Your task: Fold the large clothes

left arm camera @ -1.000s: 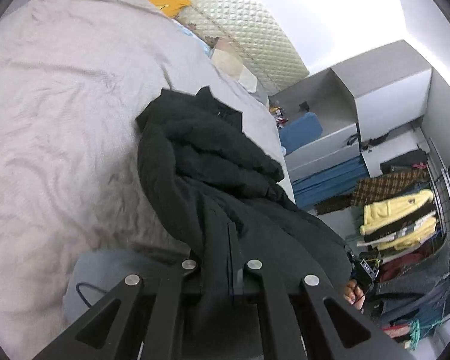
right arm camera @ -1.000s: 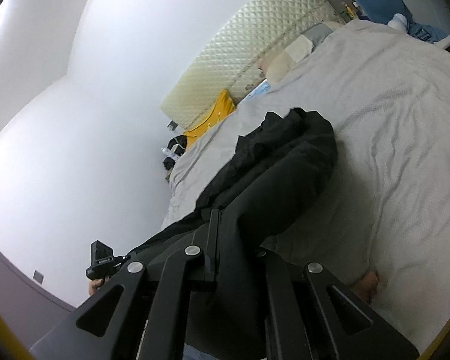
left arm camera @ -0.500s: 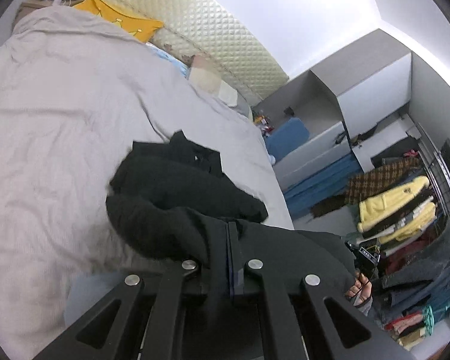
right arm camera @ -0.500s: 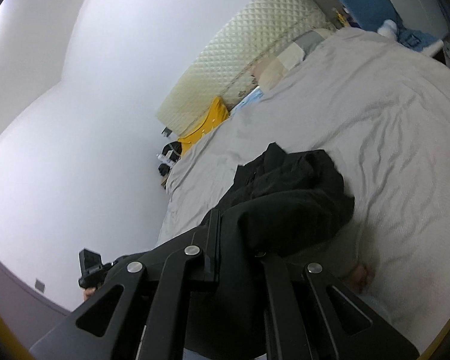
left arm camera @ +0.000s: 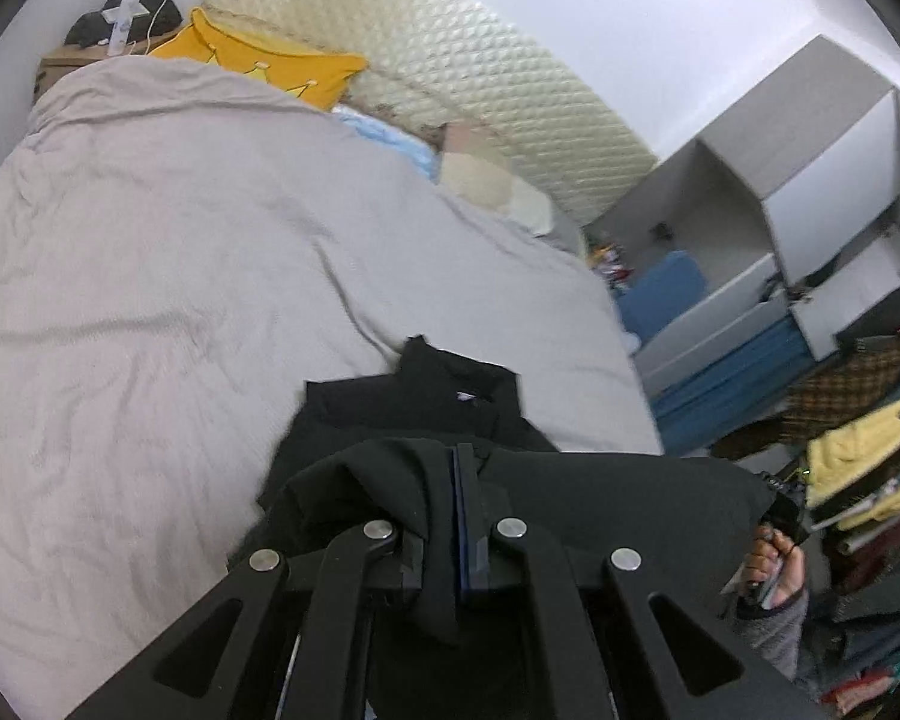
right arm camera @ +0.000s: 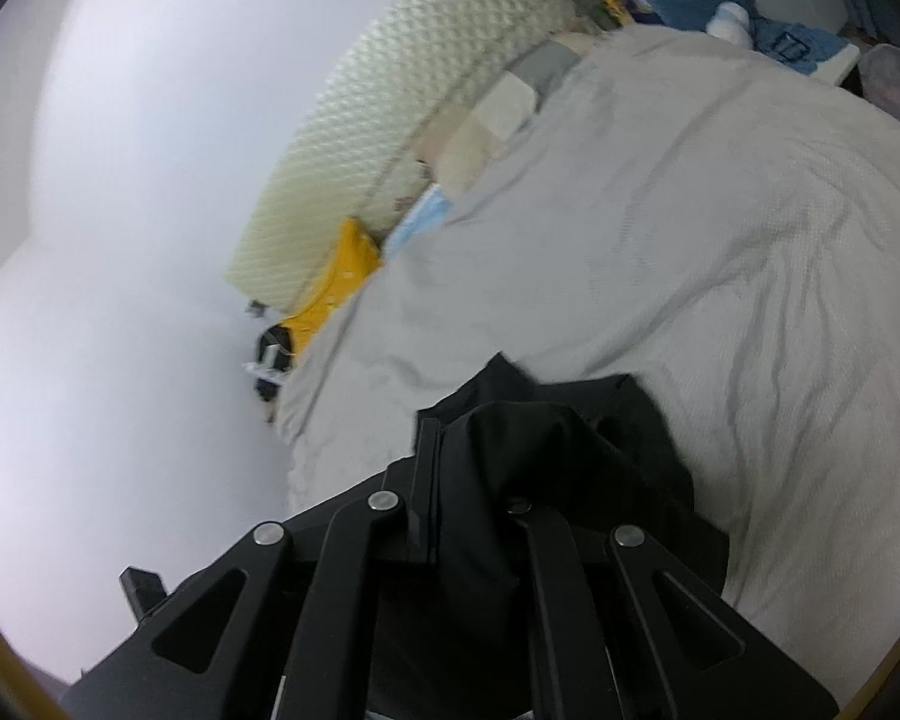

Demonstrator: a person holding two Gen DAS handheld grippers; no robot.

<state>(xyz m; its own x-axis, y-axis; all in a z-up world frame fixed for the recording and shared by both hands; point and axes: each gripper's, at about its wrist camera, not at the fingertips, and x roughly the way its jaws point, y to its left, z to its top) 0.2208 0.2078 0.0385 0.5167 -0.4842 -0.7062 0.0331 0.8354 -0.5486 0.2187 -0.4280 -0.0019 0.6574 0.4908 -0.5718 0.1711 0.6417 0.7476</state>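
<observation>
1. 2 black two-finger grippers each clench a fold of the same black fabric garment [left arm camera: 426,414], which lies bunched at the near edge of the wrinkled light grey bed cover [left arm camera: 150,276].
2. Left gripper [left arm camera: 459,480]: its jaws are pressed together on black cloth, with the collar end of the garment spread flat on the bed cover just beyond the tips.
3. Right gripper [right arm camera: 435,450]: its jaws are also clamped tight on the garment, and a loose lump of cloth drapes over its right finger.
4. Beyond the garment, at the far end of the bed cover, a cream quilted headboard [left arm camera: 450,90] stands with a yellow cushion [left arm camera: 258,60] against it.
5. Right of the garment, off the bed cover, a person's hand [left arm camera: 774,564] grips the other gripper's handle.
</observation>
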